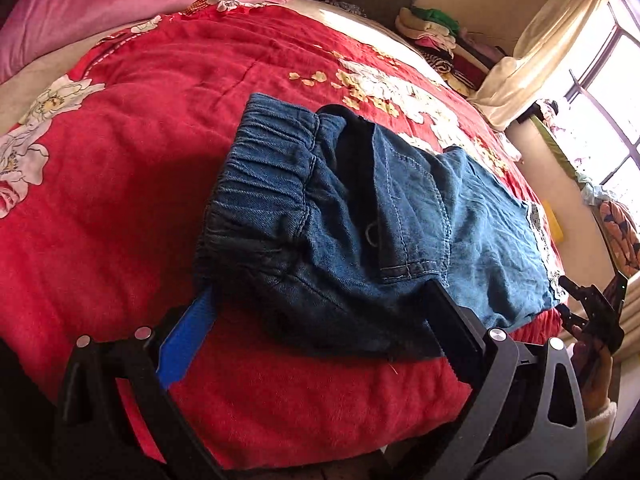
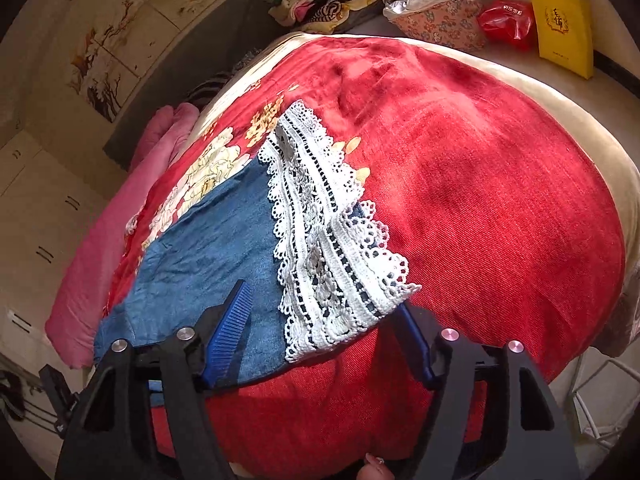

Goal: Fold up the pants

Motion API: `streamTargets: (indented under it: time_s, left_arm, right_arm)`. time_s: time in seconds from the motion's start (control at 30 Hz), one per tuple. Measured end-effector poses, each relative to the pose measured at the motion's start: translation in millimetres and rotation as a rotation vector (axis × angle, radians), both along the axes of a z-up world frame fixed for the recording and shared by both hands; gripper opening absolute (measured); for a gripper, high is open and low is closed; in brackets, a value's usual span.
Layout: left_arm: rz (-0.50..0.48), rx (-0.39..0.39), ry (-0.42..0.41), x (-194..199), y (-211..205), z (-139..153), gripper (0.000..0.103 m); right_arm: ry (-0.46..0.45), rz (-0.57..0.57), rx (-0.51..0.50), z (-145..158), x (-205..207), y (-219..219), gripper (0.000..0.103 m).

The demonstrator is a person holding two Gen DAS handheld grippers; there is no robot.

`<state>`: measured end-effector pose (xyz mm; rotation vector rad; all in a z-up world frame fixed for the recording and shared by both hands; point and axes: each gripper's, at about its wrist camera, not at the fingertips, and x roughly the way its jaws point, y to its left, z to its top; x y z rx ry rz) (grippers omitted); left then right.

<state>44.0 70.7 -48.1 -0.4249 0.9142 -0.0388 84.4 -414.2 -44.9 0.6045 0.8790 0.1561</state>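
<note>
Blue denim pants lie on the red flowered blanket, elastic waistband toward the left, legs running right. My left gripper is open, its jaws spread either side of the waist end's near edge, the denim lying between them. In the right wrist view the leg end with its white lace hem lies between my right gripper's open jaws; the right finger is partly hidden under the lace. The right gripper also shows in the left wrist view.
A pink pillow lies at the head of the bed. Piled clothes and a curtain stand beyond the bed. A red bag and yellow packet lie past the far edge.
</note>
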Motion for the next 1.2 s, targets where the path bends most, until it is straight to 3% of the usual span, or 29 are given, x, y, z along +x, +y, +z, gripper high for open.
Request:
streamTargets:
  time_s: [0.17,0.3,0.4,0.43,0.47,0.53,0.63,0.8,0.93,1.2]
  left_arm:
    - [0.067,-0.040,0.041,-4.9,-0.8,-3.5,0.093]
    - [0.093,-0.074,0.034,-5.9,-0.9,-4.1,0.092]
    - [0.106,-0.152,0.022,2.3,2.6,-4.4,0.076]
    - [0.103,-0.187,0.017,5.4,3.1,-6.2,0.060]
    - [0.099,-0.216,0.016,9.5,3.0,-8.2,0.051]
    - [0.118,-0.229,0.008,14.9,5.0,-11.1,0.024]
    - [0.119,-0.242,-0.001,16.6,7.9,-10.8,0.016]
    - [0.076,-0.177,-0.010,-2.8,5.0,3.1,0.017]
    - [0.072,-0.176,0.026,-4.8,10.1,-12.9,0.027]
    - [0.049,-0.150,0.034,-11.4,10.8,-6.5,0.042]
  right_arm:
    - [-0.023,0.031,0.036,-1.4,1.2,0.5,0.034]
    - [-0.040,0.027,0.023,-2.6,3.3,2.4,0.026]
    - [-0.067,-0.004,0.030,2.1,-1.5,-2.9,0.023]
    - [-0.082,-0.010,0.021,5.8,-3.6,-3.6,0.023]
    - [-0.096,-0.013,0.009,10.1,-5.7,-4.5,0.023]
    - [-0.116,-0.010,-0.003,16.9,-7.2,-5.7,0.021]
    - [-0.135,-0.017,-0.015,25.0,-11.0,-10.7,0.020]
    - [-0.091,-0.008,-0.082,13.3,-19.9,-7.1,0.020]
    - [-0.033,-0.026,-0.051,-5.5,-19.7,-11.4,0.020]
    - [-0.014,-0.042,-0.047,-3.6,-24.1,-16.3,0.025]
